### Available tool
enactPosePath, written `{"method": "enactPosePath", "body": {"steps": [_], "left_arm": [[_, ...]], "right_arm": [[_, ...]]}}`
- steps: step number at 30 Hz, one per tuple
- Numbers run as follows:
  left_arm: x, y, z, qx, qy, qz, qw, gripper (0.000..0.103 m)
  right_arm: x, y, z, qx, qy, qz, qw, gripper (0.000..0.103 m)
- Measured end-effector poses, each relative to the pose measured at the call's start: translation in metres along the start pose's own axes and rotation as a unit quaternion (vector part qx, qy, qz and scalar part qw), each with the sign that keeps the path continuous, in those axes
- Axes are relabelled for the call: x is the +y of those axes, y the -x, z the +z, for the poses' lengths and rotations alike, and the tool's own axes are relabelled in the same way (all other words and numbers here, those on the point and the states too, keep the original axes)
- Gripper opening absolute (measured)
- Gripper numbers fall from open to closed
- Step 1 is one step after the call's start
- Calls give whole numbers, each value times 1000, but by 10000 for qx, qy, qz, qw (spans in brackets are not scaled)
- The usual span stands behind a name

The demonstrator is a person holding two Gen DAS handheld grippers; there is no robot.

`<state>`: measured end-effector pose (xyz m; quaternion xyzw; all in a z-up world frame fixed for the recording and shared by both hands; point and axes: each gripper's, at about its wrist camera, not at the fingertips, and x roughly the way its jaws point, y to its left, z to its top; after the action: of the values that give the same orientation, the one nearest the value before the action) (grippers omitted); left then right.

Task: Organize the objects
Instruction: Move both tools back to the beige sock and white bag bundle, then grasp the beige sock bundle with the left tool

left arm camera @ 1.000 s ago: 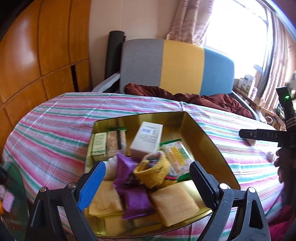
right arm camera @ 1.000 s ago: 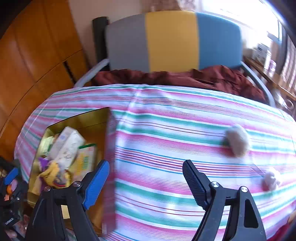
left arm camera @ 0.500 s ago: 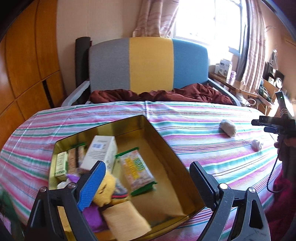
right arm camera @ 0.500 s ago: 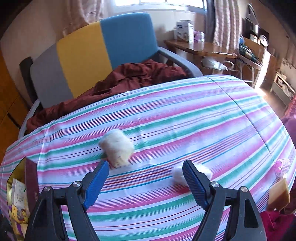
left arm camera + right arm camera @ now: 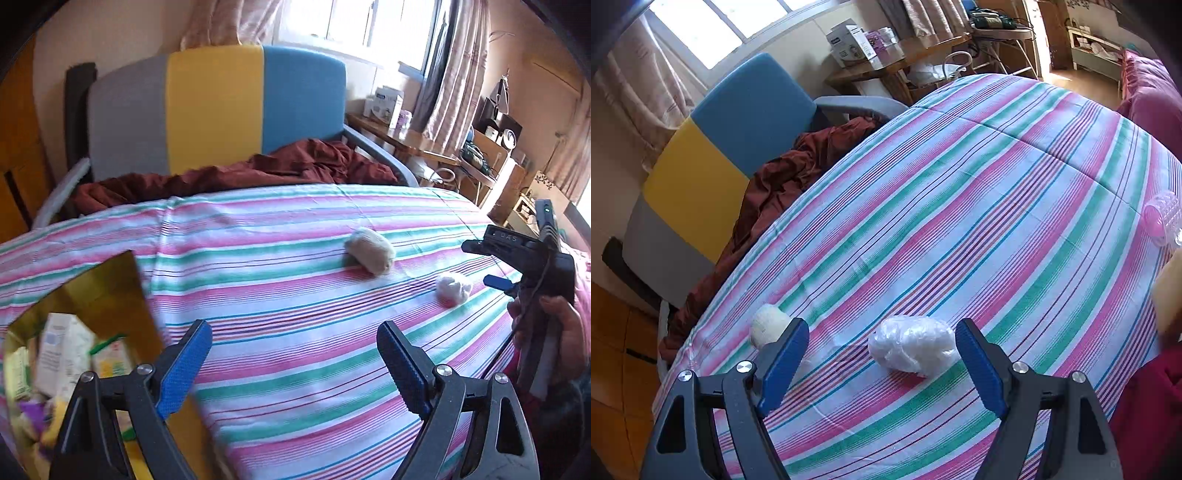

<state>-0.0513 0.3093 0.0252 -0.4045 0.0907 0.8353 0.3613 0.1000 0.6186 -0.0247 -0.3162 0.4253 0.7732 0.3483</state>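
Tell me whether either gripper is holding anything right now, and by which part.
Nothing is held. The right gripper stands open around the white bundle without touching it; the left gripper is open over bare cloth.

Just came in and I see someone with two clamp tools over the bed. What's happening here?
A person is tidying loose items into a gold box on the striped cloth. The right gripper hangs open around a white plastic-wrapped bundle, pads not touching it. The left gripper, open with nothing between its fingers, its jaws just narrowed slightly, points toward a beige bundle lying on the cloth.
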Motion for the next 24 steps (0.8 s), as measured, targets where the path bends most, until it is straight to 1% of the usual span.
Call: {"method": "enactPosePath", "body": {"steps": [2,4,6,7,8,10,11,12,15,17,18,20,24], "left_arm": [[-10,-19,10,198,132,-148,9996,83],[-18,-38,19,385,292,-345,9982,81],[-28,-57,30,502,408,-529,9965,81],[-32,-66,35,536,451,-548,9960,81],[-35,-75,40,574,527,-572,9953,82],[-37,-93,52,665,755,-742,9922,84],[-39,-103,58,720,881,-794,9903,87],[-38,-112,63,772,975,-770,9892,88],[-41,-136,76,841,1193,-773,9863,89],[-44,-150,82,860,1320,-662,9853,91],[-46,-157,84,880,1363,-676,9844,91],[-53,-170,88,940,1360,-709,9837,91],[-63,-194,90,1088,1177,-602,9852,91]], "right_arm": [[-11,5,4,-134,-291,13,9995,83],[-25,4,7,-123,-615,30,9980,83],[-35,-2,8,39,-892,123,9959,83],[-38,-5,8,109,-967,146,9952,83],[-39,-7,8,164,-1006,163,9947,83],[-40,-8,7,185,-1017,148,9945,83],[-40,-8,7,177,-1014,115,9946,83],[-40,-9,8,174,-1005,64,9948,83],[-40,-15,7,261,-937,-100,9952,83],[-37,-20,5,369,-818,-200,9958,83],[-34,-23,5,417,-729,-248,9962,83],[-27,-28,4,476,-486,-381,9970,83],[-14,-35,0,557,4,-619,9965,83]]}}
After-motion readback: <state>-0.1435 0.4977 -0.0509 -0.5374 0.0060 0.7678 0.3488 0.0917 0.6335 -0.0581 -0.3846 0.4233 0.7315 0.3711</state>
